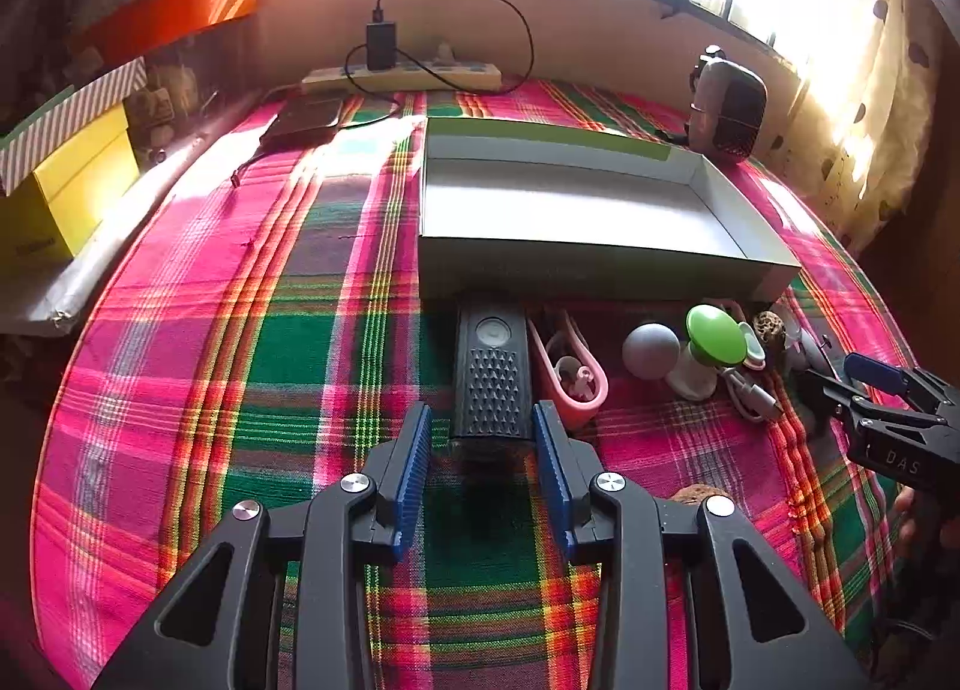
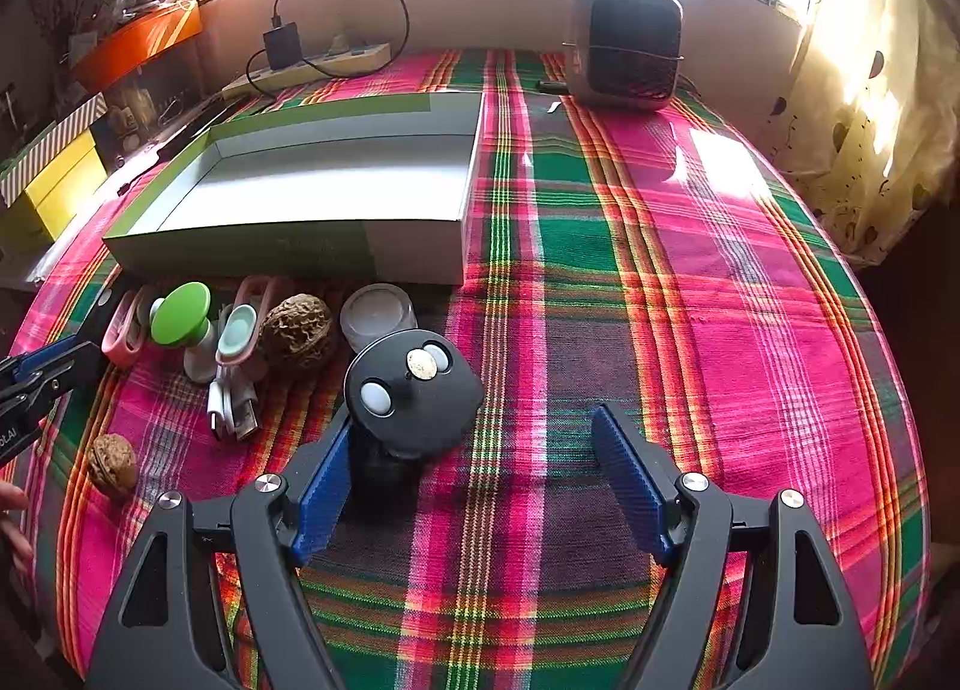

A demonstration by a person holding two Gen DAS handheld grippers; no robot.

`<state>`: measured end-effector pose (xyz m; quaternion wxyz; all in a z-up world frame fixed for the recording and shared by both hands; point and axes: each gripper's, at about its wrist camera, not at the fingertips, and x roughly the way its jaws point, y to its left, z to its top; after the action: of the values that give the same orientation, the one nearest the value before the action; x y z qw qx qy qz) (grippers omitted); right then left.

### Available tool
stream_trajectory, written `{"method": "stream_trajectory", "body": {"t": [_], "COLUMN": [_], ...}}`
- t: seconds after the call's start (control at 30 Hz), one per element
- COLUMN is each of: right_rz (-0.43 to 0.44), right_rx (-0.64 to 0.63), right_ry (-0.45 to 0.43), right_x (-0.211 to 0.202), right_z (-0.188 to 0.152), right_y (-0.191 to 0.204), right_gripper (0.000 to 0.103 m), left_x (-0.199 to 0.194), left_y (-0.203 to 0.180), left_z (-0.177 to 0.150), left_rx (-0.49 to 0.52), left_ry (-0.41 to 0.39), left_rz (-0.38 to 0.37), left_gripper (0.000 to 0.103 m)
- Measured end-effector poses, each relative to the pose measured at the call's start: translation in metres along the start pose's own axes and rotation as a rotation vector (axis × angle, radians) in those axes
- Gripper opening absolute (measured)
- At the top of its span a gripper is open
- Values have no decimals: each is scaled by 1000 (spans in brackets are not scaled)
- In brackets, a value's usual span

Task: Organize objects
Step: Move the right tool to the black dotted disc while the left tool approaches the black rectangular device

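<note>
My left gripper [image 1: 483, 407] is open, and the near end of a black ribbed device [image 1: 492, 378] lies between its tips, with a gap at the left pad. Behind the device stands an open grey box [image 1: 600, 264]. To the right lie a pink clip [image 1: 570, 372], a grey ball [image 1: 651, 351], a green knob [image 1: 714, 333] and a white cable [image 1: 750, 390]. My right gripper [image 2: 474, 420] is open wide. A black round gadget [image 2: 414, 396] with white buttons stands against its left finger. One walnut [image 2: 297, 330] and a clear lid [image 2: 378, 315] sit behind it; another walnut [image 2: 112, 465] lies at left.
A plaid cloth [image 2: 690, 270] covers the table. At the back are a power strip with charger [image 1: 402, 75], a dark flat device [image 1: 306, 120] and a small heater [image 2: 624, 42]. A yellow box [image 1: 72, 192] stands off the left edge. A hand [image 2: 12, 510] shows at left.
</note>
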<state>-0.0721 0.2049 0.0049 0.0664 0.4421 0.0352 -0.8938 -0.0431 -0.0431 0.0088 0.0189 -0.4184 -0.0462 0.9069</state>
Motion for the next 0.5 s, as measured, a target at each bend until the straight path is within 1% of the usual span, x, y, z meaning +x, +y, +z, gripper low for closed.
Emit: {"method": "stream_trajectory", "body": {"t": [0.2, 0.3, 0.5], "right_rz": [-12, -28, -57], "right_rx": [9, -11, -71], "right_ry": [-1, -6, -19], "right_x": [0, 0, 2], "right_z": [1, 4, 8], "right_y": [-2, 0, 10], "right_gripper": [77, 77, 77], "left_x": [6, 9, 13], "left_y": [8, 6, 6], "left_z": [4, 6, 11], "left_rx": [-20, 2, 11], "left_ry": [7, 11, 10], "left_rz": [26, 37, 41], "left_gripper": [33, 34, 34]}}
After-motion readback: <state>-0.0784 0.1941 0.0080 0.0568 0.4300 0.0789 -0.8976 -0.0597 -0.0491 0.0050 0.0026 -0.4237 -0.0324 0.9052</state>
